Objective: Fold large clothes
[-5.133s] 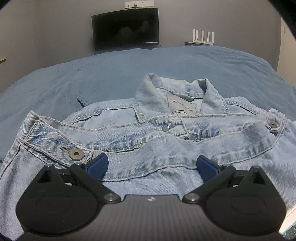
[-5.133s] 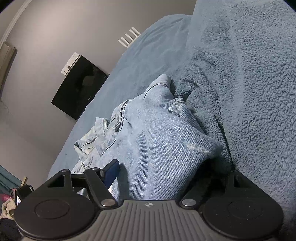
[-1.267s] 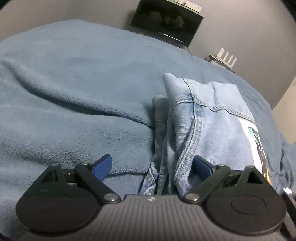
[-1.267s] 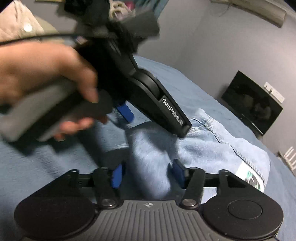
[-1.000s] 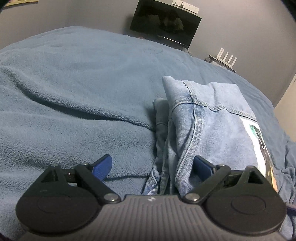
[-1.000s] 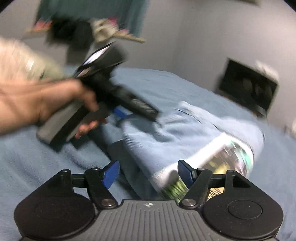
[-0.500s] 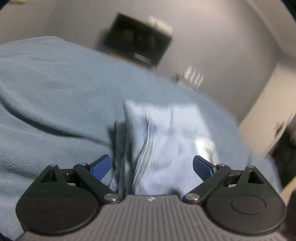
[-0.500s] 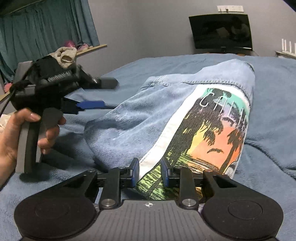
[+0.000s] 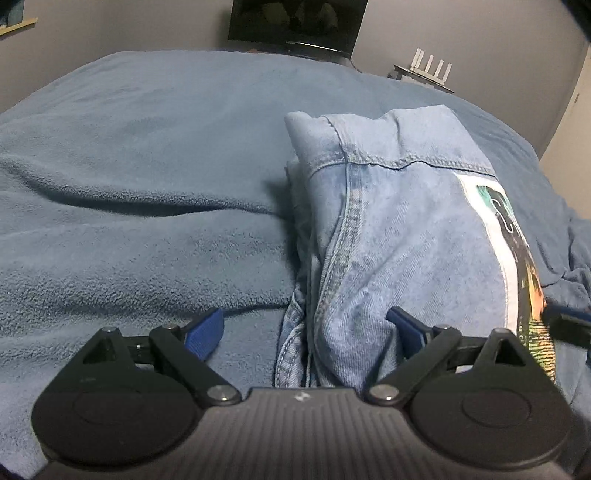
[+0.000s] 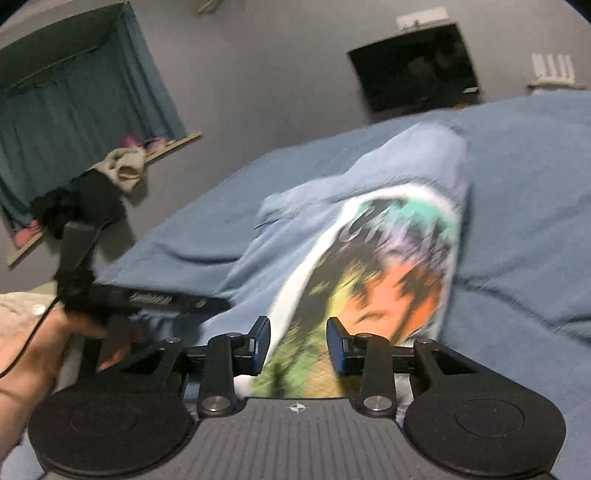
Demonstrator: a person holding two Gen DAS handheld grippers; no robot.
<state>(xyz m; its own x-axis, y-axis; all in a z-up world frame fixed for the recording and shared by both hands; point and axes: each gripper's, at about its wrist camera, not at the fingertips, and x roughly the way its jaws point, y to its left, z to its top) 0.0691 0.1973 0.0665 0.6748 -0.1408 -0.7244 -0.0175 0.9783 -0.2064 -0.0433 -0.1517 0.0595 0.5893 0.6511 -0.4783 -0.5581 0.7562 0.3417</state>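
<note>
Right wrist view: right gripper [image 10: 298, 345] opening astride folded denim jacket [image 10: 369, 266] (bundle settled); left gripper [image 9: 304, 326] gapes, lower centre, straddling its edge.

Dim indoor light, soft shadows, fisheye-bent edges — left wrist view fairly sharp, right wrist view motion-blurred

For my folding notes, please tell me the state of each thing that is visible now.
Denim jacket: folded into a bundle, printed panel facing up, lying on the blanket.
Left gripper: open, straddling the jacket's near edge.
Right gripper: jaws opening, printed fabric between them.
Screen: dark.
</note>
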